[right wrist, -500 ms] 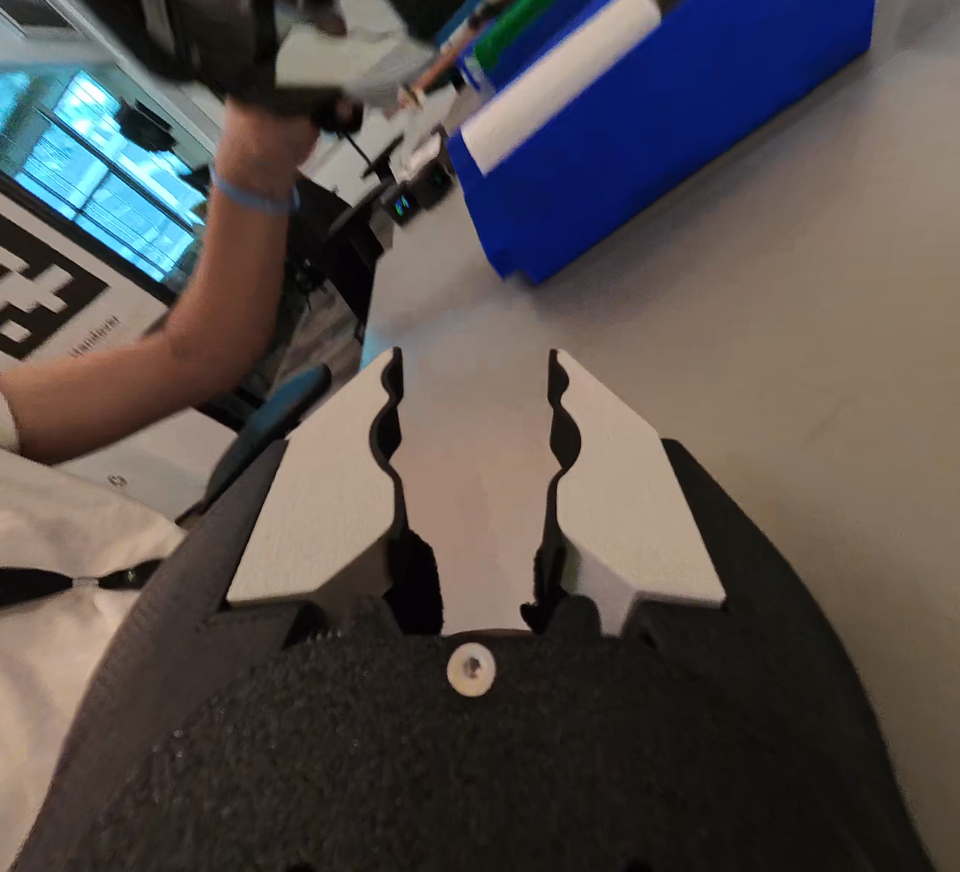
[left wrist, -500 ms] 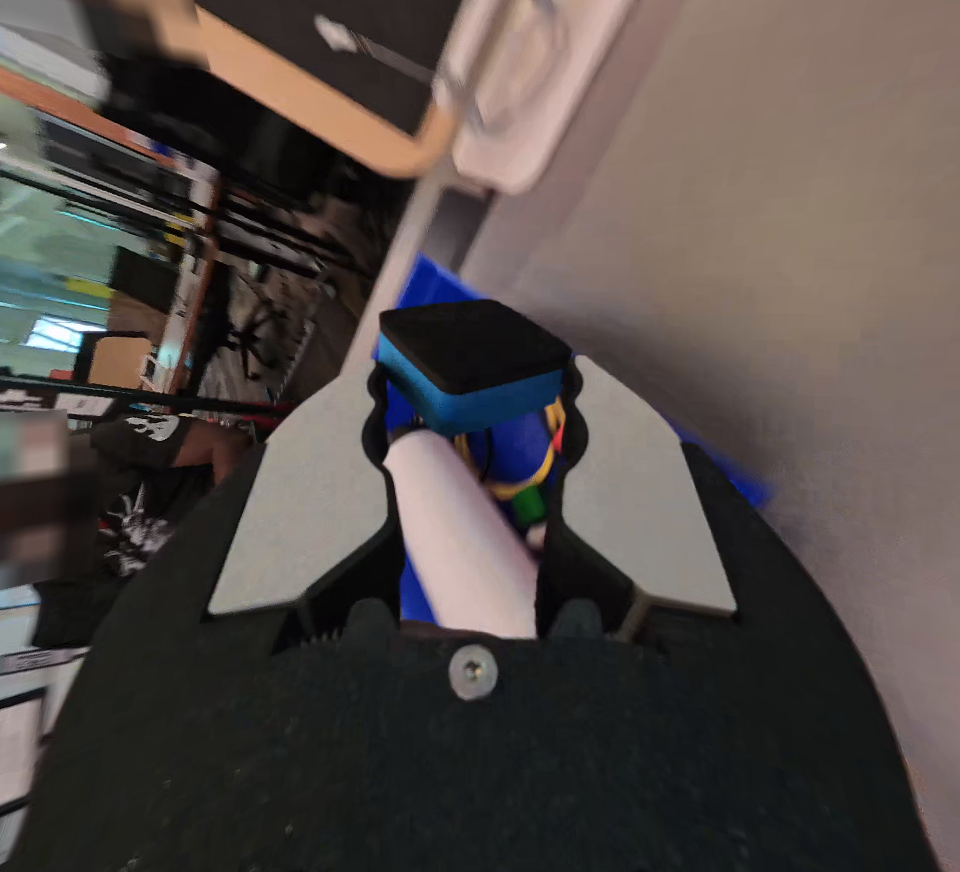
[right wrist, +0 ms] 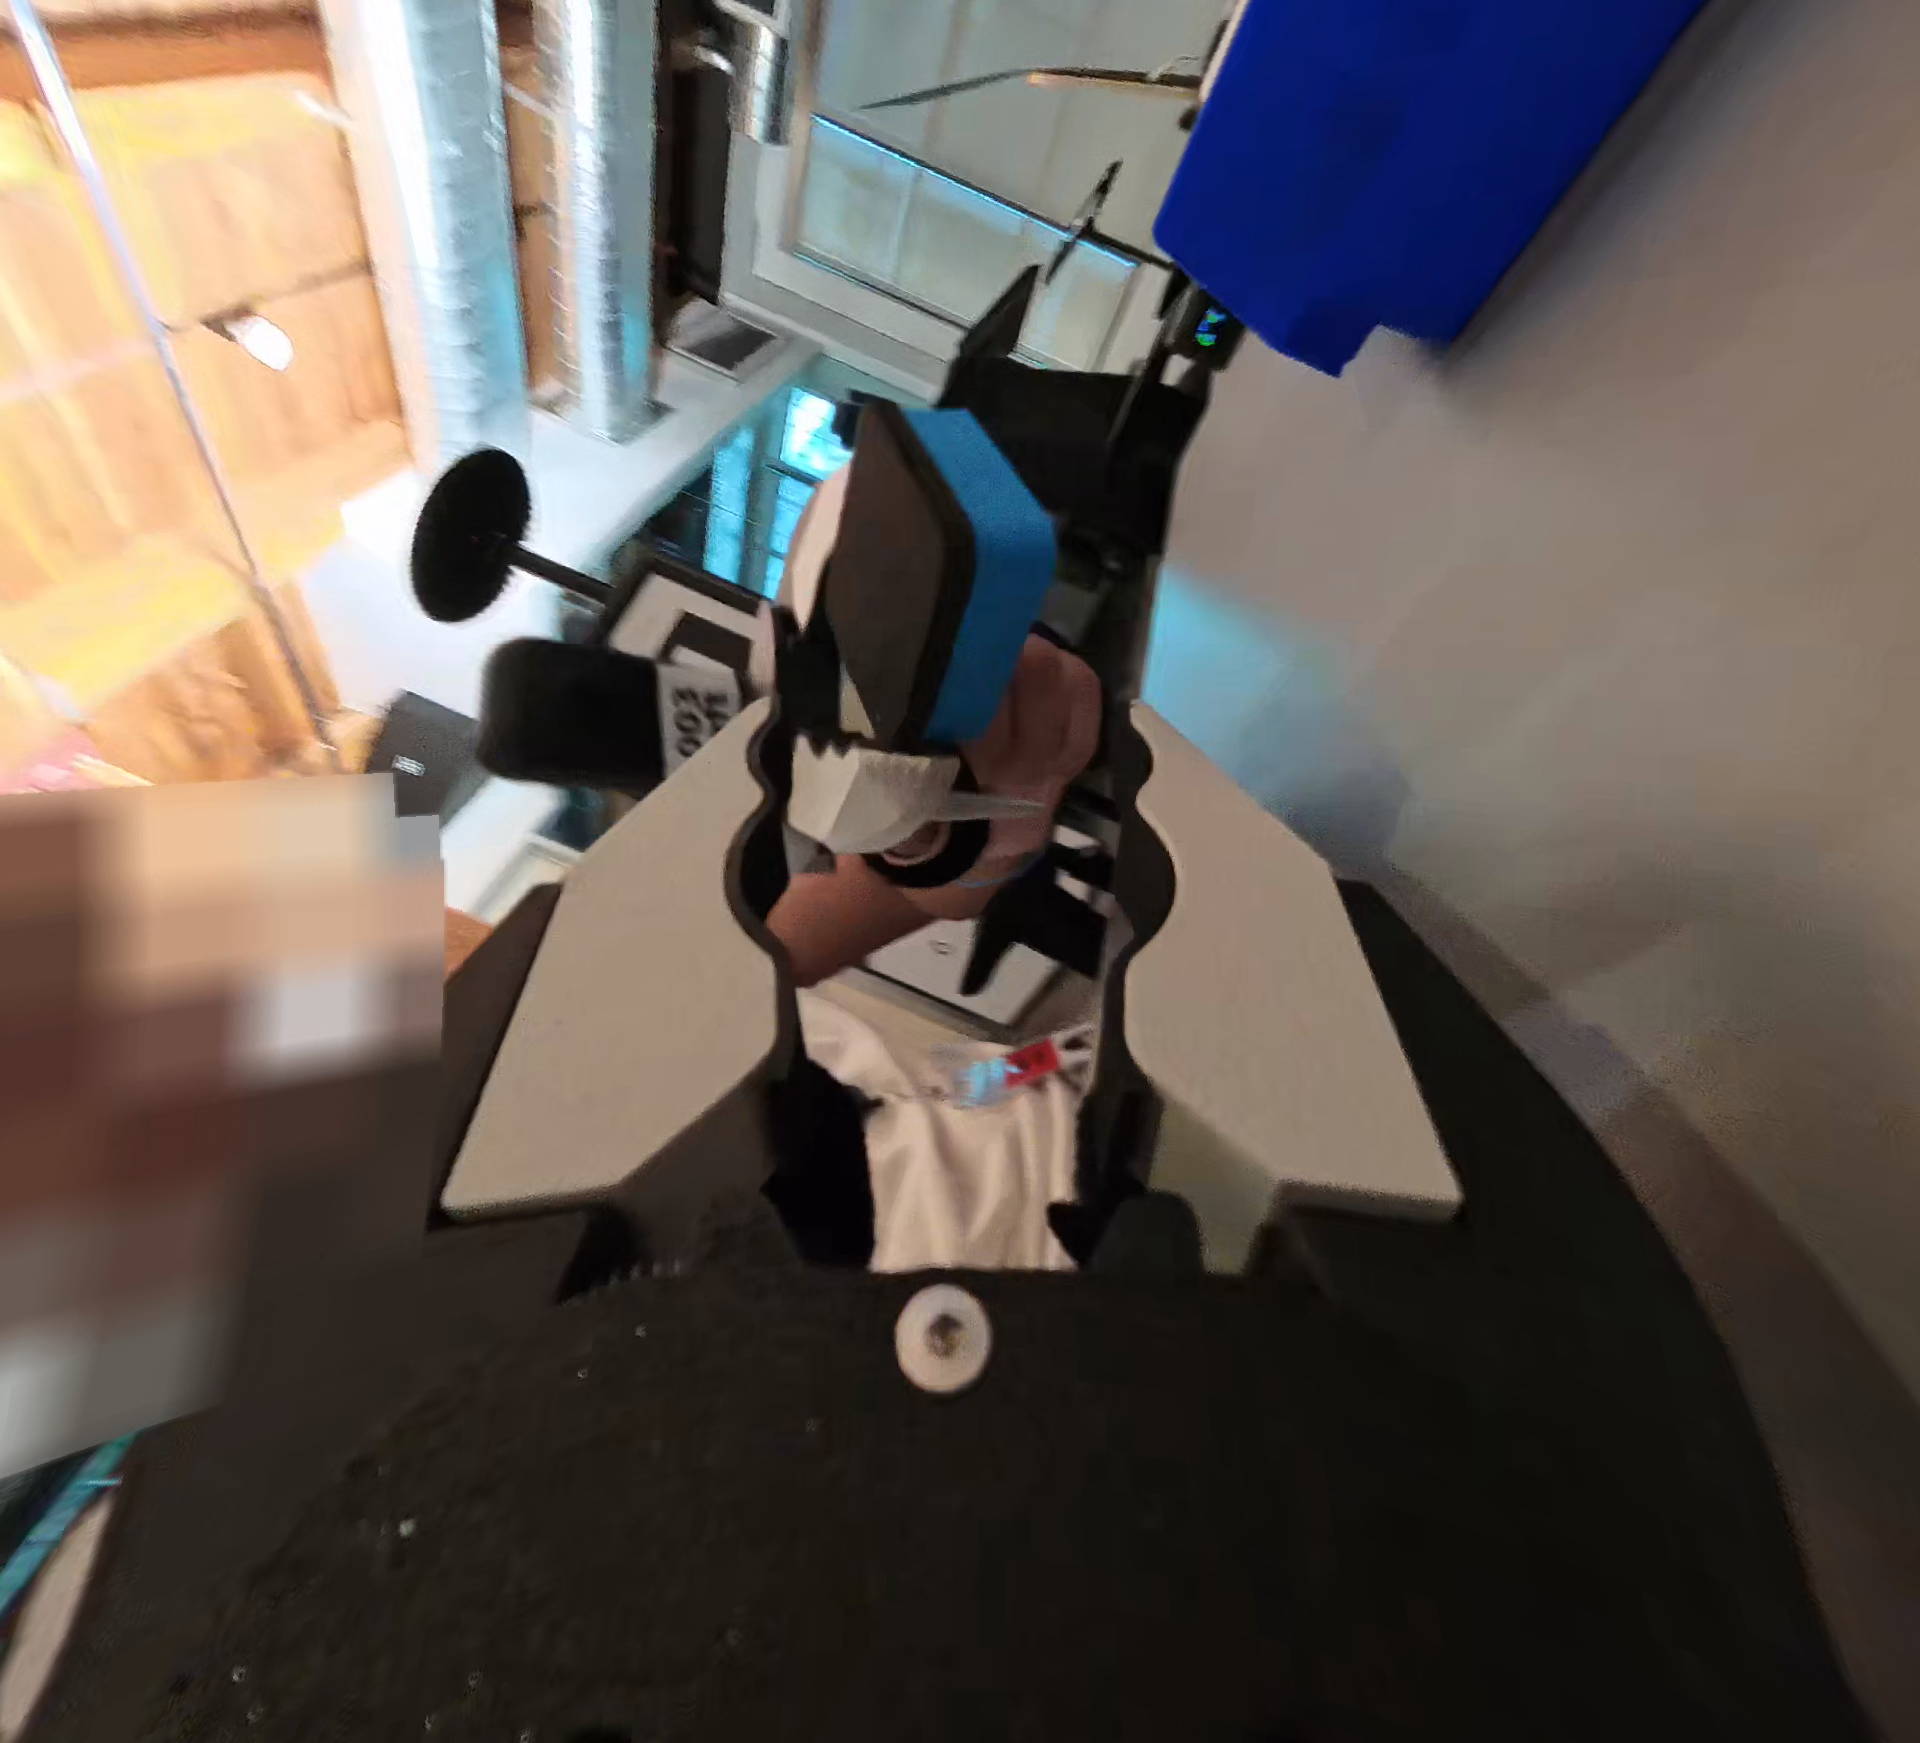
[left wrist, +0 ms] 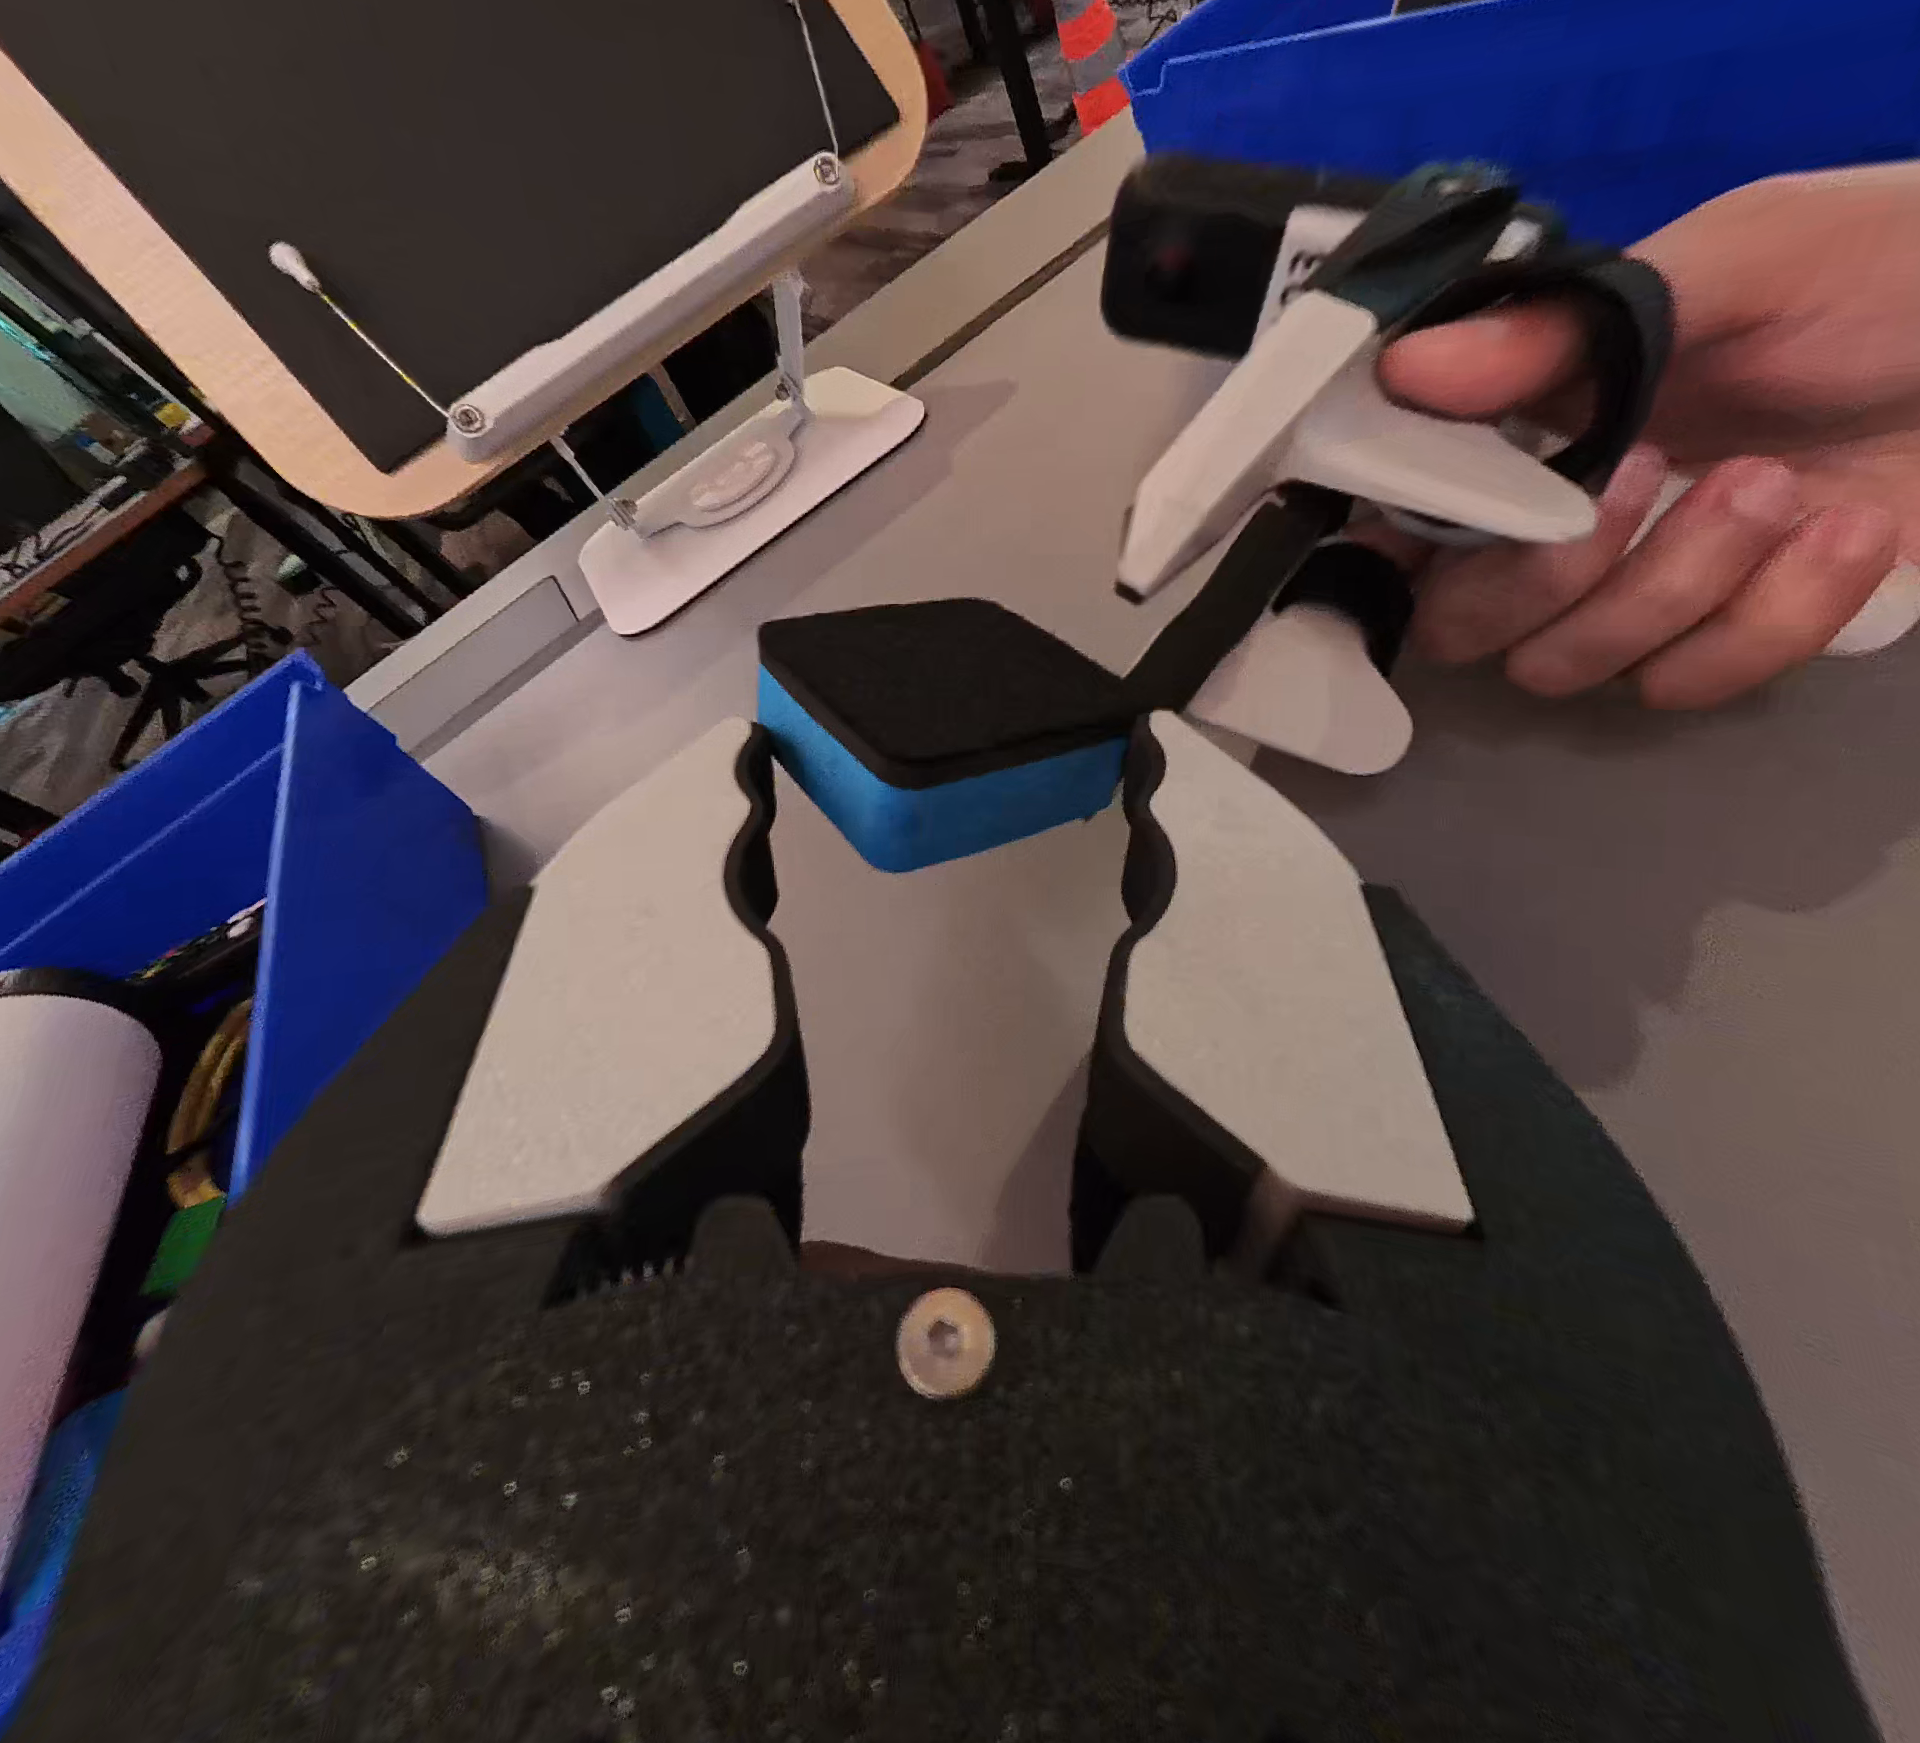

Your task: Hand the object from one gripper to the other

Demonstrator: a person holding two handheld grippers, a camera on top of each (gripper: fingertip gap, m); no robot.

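A blue eraser block with a black felt face sits between the fingertips of my left gripper, which is shut on it above the grey table. My right gripper, held by a hand, reaches in from the right with its fingers beside the eraser's right corner. In the right wrist view my right gripper is open and empty. The eraser stands on edge just beyond its fingertips, held by the left gripper behind it.
A dark board in a wooden frame stands on a white stand at the back of the table. A blue bin with a white roll is at left. Another blue bin is at back right.
My left gripper has swung away from the bin to over the table, still holding the eraser. My right gripper has lifted and turned to face it, and now sits close to the eraser.
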